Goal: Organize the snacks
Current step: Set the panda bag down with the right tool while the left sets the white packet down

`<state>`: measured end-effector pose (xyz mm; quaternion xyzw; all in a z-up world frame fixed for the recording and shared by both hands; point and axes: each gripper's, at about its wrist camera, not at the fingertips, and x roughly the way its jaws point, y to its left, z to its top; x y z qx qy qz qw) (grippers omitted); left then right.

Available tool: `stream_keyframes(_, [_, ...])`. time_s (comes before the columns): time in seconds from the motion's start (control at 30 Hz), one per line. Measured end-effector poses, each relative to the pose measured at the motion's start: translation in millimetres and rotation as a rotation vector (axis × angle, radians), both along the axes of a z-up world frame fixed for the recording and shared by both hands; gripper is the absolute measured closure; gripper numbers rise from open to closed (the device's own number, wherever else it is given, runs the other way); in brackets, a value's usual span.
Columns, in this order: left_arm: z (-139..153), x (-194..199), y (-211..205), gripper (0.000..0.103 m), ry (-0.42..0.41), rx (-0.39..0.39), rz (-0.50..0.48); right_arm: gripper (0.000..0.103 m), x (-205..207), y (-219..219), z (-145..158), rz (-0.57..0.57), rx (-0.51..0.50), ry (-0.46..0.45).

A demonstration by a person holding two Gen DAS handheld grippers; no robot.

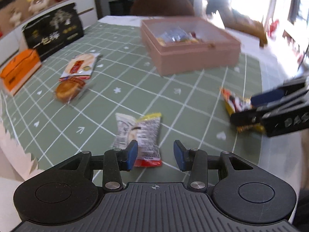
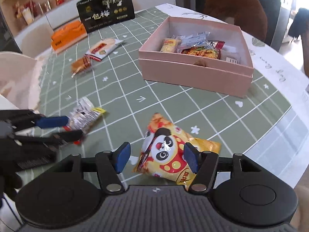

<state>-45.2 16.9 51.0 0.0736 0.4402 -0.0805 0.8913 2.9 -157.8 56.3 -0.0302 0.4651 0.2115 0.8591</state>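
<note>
My left gripper is open, its jaws on either side of the near end of a white-and-yellow snack packet lying on the green tablecloth. My right gripper is open around a yellow panda snack bag on the cloth. Each gripper shows in the other view: the right one over the panda bag, the left one at the white packet. A pink box holding several snacks stands beyond. A rice cracker pack and a brown cake packet lie at the left.
A black pouch and an orange box stand at the table's far left. A brown chair is behind the table. The pink box also shows in the left wrist view. A white chair back is at the left edge.
</note>
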Motion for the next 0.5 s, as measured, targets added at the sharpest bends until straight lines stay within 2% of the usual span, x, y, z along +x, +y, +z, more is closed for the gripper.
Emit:
stream_keyframes(0.1, [-9.2, 2.3, -7.5, 0.057, 0.044, -0.003, -0.030, 0.042, -3.8, -3.9, 3.5, 0.002, 0.008, -0.002])
stream_keyframes(0.23, [-9.9, 0.4, -5.0, 0.054, 0.052, -0.078, -0.051, 0.042, -8.5, -16.7, 12.3, -0.029, 0.017, -0.030])
stream_keyframes(0.37, [10.1, -2.7, 14.5, 0.055, -0.056, -0.112, 0.056, 0.042, -11.1, -30.7, 17.4, -0.047, 0.019, -0.041])
stream_keyframes(0.5, [11.1, 15.3, 36.9, 0.057, -0.025, -0.133, 0.187, 0.042, -18.6, -33.0, 13.9, 0.012, -0.023, -0.030])
